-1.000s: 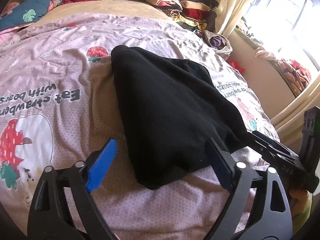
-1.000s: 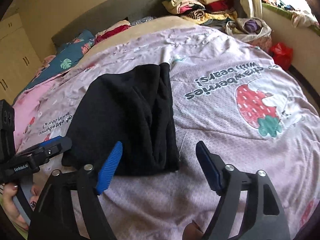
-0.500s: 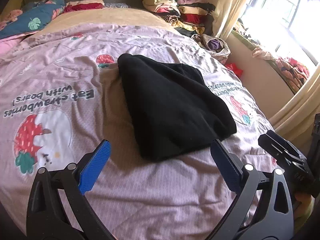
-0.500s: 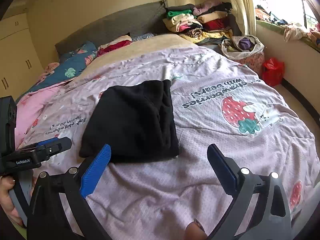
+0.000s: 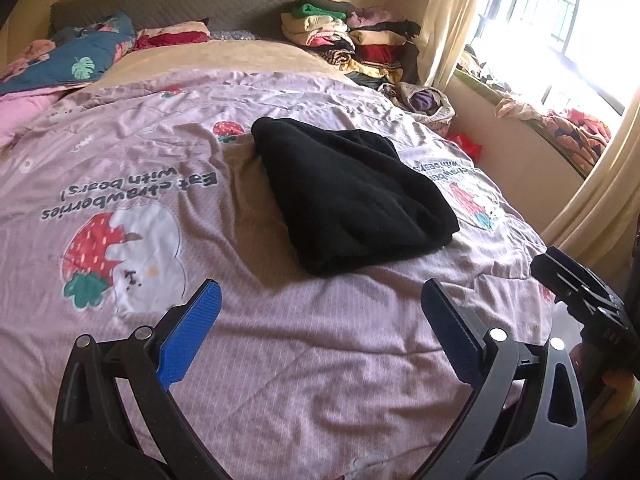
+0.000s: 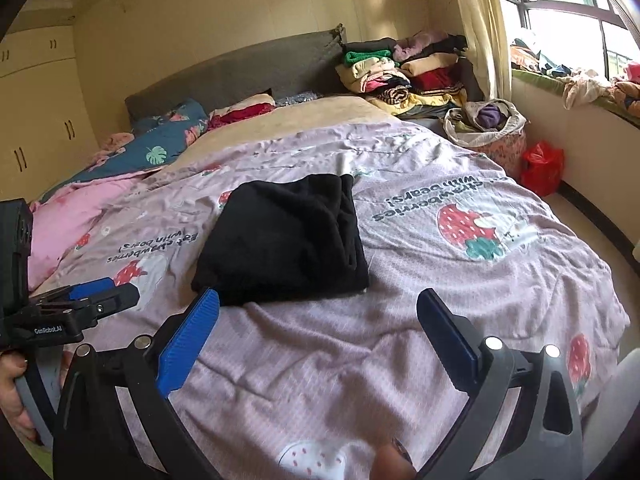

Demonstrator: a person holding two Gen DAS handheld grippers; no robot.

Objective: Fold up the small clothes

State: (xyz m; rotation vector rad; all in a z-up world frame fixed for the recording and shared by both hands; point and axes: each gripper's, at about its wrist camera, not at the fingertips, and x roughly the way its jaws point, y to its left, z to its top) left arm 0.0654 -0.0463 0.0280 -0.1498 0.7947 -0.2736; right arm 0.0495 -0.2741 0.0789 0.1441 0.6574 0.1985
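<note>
On the bed point(image 5: 280, 360), the folded black garment point(image 5: 352, 196) looks soft, light; take its near edge. Both hand-held grippers, left point(image 5: 320, 324) and right point(image 6: 318, 330), spread empty.

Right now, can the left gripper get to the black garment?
Probably yes: the left gripper is open, and only bare duvet lies between it and the folded black garment.

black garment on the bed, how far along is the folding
Done: the black garment lies folded in a compact bundle on the duvet. In hand: nothing; left claw and right claw are both open, short of it. Left: possibly stacking it on the pile.
</note>
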